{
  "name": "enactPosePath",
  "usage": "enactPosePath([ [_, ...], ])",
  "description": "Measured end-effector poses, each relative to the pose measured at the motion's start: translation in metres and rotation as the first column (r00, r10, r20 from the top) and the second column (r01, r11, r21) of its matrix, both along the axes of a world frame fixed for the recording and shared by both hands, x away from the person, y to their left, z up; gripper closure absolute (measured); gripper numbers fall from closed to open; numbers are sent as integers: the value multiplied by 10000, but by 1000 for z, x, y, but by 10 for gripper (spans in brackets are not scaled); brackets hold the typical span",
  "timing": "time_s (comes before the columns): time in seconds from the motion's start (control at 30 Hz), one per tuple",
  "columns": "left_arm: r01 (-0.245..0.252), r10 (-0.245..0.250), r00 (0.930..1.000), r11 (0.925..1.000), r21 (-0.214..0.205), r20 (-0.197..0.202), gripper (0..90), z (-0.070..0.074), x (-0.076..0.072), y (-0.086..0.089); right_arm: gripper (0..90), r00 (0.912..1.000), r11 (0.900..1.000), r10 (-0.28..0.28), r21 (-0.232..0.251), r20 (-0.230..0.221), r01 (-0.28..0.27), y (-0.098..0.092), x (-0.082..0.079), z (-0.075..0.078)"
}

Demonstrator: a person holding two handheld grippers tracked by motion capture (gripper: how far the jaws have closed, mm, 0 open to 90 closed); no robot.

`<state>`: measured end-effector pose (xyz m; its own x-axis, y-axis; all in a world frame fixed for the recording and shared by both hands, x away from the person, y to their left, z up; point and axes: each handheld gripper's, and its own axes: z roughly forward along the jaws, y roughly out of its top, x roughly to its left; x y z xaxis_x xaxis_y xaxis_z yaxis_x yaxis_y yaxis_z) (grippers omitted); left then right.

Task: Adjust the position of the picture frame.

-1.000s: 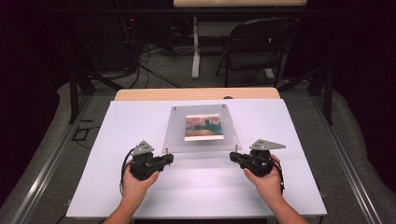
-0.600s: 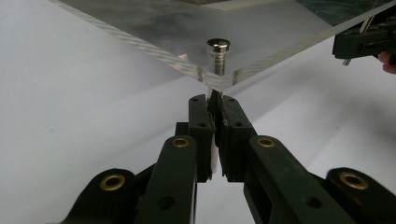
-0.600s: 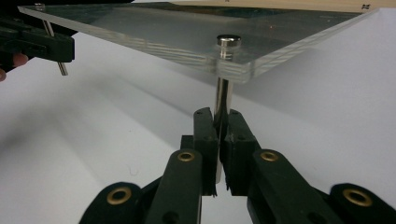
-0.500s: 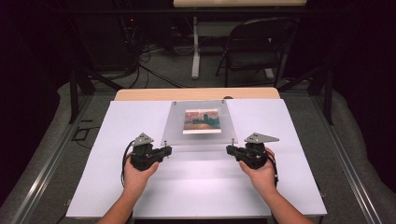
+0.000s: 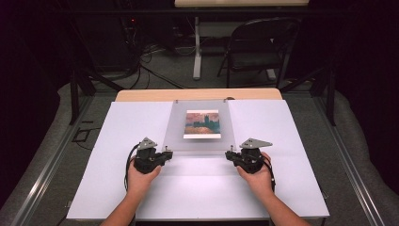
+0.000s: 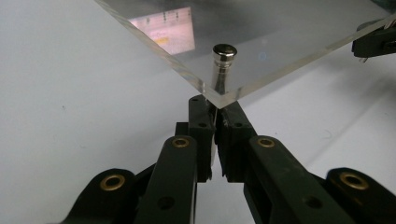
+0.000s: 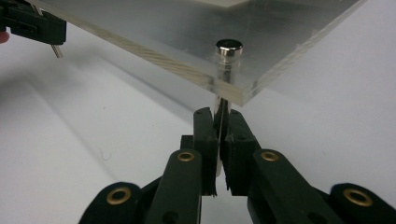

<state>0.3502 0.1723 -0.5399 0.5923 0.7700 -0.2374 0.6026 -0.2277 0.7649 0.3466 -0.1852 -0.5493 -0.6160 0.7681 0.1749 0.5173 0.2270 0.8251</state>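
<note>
Here, the acrylic frame (image 5: 200, 127) was held by its near corner posts, each clamped in the left gripper (image 5: 165, 154) and right gripper (image 5: 229, 154). Both corners were best kept level, so the picture (image 5: 202, 124) inside the frame would not slide.

A clear acrylic panel (image 5: 200, 129) carries a small print (image 5: 202, 124) in orange-pink and teal; at its 6 o'clock corners, silver metal studs (image 6: 223, 60); white tabletop (image 5: 117, 141); black grippers.
</note>
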Motion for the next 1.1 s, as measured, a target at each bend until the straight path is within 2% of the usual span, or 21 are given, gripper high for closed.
enactPosePath([
  [0.27, 80, -79, 9999, 9999, 143, -76, 850, -5, 1, -6, 851, 9997, 9997, -239, -87, -100, 238, -4, 5, -5],
  [0.97, 155, -133, 9992, 9981, 598, -369, 846, -16, 1, -8, 835, 9988, 9988, -189, -455, -448, 168, -3, 4, -15],
  [1.1, 184, -165, 9990, 9986, 488, -408, 842, -16, 1, -7, 825, 9988, 9995, -180, -284, -451, 167, -5, 3, -15],
])
